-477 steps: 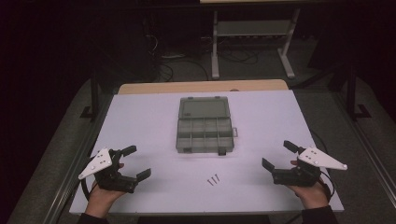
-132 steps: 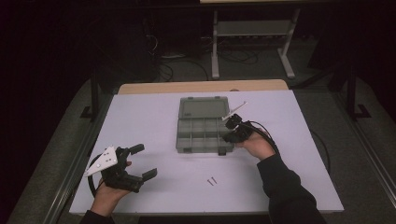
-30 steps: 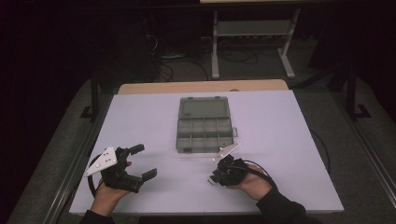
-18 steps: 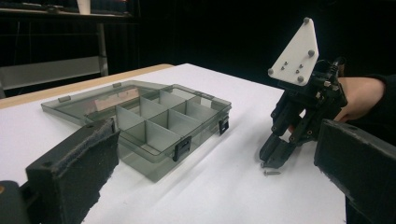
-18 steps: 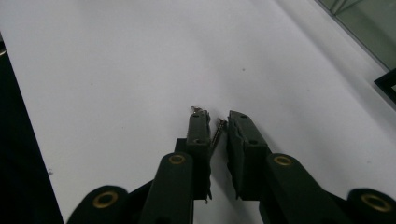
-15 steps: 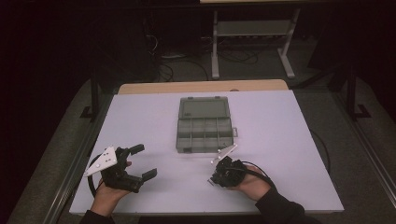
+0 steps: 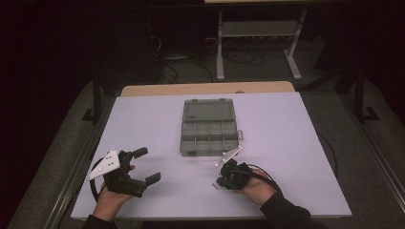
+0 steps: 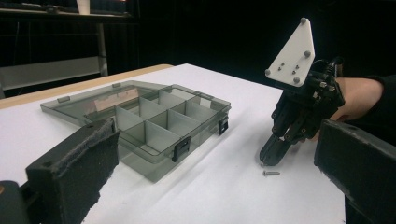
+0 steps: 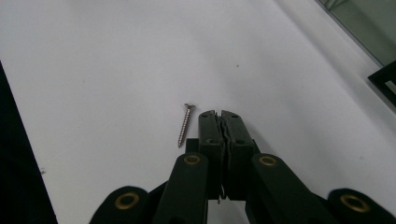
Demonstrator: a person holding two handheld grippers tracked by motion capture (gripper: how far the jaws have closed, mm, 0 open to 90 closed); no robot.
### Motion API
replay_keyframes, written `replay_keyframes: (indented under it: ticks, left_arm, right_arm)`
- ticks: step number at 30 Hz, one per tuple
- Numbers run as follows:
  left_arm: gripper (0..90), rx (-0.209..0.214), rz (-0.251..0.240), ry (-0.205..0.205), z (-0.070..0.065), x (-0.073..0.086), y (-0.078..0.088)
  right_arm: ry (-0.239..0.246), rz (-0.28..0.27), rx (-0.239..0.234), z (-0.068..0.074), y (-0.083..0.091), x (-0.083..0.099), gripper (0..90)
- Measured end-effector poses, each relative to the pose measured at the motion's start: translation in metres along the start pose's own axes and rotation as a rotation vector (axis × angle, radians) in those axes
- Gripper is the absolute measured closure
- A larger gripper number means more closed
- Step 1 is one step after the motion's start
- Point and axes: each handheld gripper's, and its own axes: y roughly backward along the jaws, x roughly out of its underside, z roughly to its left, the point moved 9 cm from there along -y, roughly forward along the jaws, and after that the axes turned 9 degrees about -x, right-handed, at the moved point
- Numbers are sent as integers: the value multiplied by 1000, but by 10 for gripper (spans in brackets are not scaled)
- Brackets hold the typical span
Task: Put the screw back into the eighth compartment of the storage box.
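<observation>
Pressing its tips down onto the white table point(image 7: 286, 143), the right gripper point(image 7: 220, 181) stands near the front edge, just right of the middle, held in the person's right hand point(image 7: 255, 188). Its jaws have just been closing and now meet along their whole length; in the right gripper view the pads sit flat against each other, and whether anything thin is pinched between them cannot be told. One small screw point(image 9: 185, 124) lies loose on the table just beside those closed tips, to their left in that view, not touching them; in the left gripper view the same screw point(image 8: 271, 173) rests flat just in front of the right gripper's point(image 8: 269, 158) point.

Beyond it, toward the far side and near the middle of the table, sits a grey see-through parts box point(image 7: 208, 136) with its lid point(image 7: 208, 109) folded open away from the person and its divided compartments showing. The screw is well apart from the box, on the near side of it.

The left gripper point(image 7: 143, 166) rests at the near left in the left hand point(image 7: 111, 200), jaws spread wide and holding nothing, well apart from the screw.
</observation>
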Motion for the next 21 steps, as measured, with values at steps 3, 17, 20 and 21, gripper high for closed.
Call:
replay_keyframes:
  ticks: [3,17,20,21]
  left_arm:
    - [0,-1,2,-2,0,0,0]
    - [0,1,6,-11,1,1,1]
    - [0,2,6,-12,1,1,1]
    - [0,2,6,-11,1,1,1]
  right_arm:
    - [-12,5,-7,1,2,0,876]
    - [2,-41,-18,1,31,-6,876]
    - [-6,-60,-23,1,39,-8,876]
    - [-1,-62,-16,0,41,-8,876]
